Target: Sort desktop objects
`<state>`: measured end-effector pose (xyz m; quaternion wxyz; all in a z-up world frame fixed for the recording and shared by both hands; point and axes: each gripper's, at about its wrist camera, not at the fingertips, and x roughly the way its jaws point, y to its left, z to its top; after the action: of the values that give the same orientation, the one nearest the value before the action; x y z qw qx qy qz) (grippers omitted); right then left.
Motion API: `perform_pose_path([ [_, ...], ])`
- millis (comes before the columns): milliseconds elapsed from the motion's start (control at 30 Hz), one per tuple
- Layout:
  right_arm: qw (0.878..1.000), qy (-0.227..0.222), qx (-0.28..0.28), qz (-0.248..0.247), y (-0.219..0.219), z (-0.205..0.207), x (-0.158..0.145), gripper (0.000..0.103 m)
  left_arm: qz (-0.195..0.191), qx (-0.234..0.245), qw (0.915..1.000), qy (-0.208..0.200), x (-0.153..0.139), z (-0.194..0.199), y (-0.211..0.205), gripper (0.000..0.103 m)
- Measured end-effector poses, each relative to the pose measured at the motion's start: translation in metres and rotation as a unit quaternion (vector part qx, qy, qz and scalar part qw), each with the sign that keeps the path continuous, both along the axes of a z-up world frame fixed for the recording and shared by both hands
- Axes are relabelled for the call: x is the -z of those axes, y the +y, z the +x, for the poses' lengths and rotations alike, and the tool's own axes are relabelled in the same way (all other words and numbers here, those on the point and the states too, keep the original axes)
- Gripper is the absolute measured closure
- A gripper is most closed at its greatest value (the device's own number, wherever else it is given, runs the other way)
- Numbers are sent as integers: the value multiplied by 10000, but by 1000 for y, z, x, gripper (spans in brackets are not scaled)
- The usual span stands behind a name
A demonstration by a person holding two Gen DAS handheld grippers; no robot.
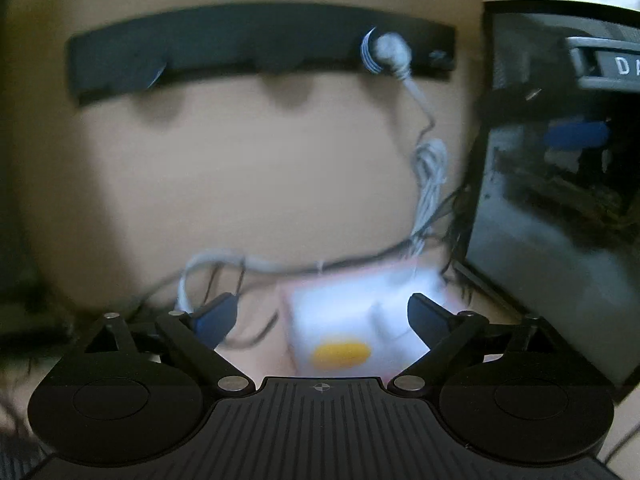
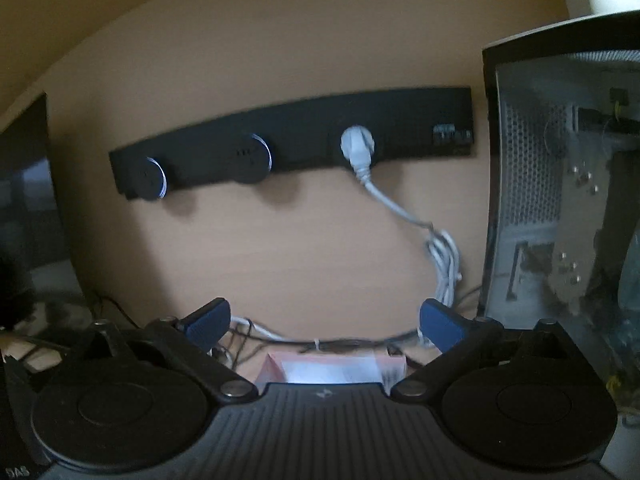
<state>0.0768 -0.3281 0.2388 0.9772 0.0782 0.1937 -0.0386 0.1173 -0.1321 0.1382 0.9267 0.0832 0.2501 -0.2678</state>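
Observation:
A white and pink box (image 1: 352,328) with a yellow oval on it lies low in the blurred left wrist view, beyond and between the blue pads. My left gripper (image 1: 322,308) stands open wide, and neither pad presses on the box. In the right wrist view the same pink and white box (image 2: 332,368) shows only as a strip just above the gripper body. My right gripper (image 2: 324,314) is also open wide, with nothing between its fingers.
A black power strip (image 2: 300,140) is fixed to the wooden back panel, with a white plug (image 2: 357,144) and a bundled white cable (image 2: 444,264) hanging from it. A computer case (image 2: 560,180) stands at the right. Dark wires (image 1: 360,260) run behind the box.

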Motion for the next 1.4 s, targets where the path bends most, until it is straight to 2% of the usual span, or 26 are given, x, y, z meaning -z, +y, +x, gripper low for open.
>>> perform_pose_path([
  [133,10000,17,81,-38,-2,-15,30,0,235,-513,9966,599,43,-28,35,7],
  [267,9980,563,-239,128,12,-29,76,0,309,-995,9900,952,73,-68,77,7],
  [400,9894,1196,-781,-280,49,-34,123,0,239,-1438,9828,1131,76,-91,113,6],
  [500,9813,1408,-1222,-484,78,-33,142,0,320,-1720,9767,1246,79,-95,136,5],
  [667,9723,1382,-1799,-569,124,-22,153,0,331,-2344,9642,1197,65,-110,169,5],
  [833,9620,1306,-2277,-758,177,2,169,3,365,-3156,9404,1216,59,-134,216,5],
  [900,9566,1247,-2456,-954,202,13,175,11,327,-3443,9298,1263,58,-148,235,4],
  [1000,9433,1126,-2804,-1374,241,33,184,12,196,-3737,9177,1337,57,-169,258,4],
  [1100,9304,1125,-3034,-1724,274,51,196,12,95,-3897,9104,1384,57,-185,272,3],
  [1233,9238,1464,-3100,-1705,299,79,214,12,-63,-4000,9045,1476,60,-198,279,3],
  [1267,9242,1528,-3055,-1708,303,84,217,13,-83,-4006,9038,1501,61,-199,280,3],
  [1300,9233,1599,-3070,-1667,306,88,220,19,-94,-3999,9038,1519,62,-201,279,3],
  [1333,9223,1676,-3102,-1580,306,90,221,35,-104,-3980,9044,1537,63,-200,279,3],
  [1367,9213,1789,-3101,-1516,306,91,222,43,-116,-3952,9053,1553,63,-199,278,3],
  [1400,9222,1838,-3068,-1474,304,89,221,43,-125,-3907,9069,1570,65,-197,277,3],
])
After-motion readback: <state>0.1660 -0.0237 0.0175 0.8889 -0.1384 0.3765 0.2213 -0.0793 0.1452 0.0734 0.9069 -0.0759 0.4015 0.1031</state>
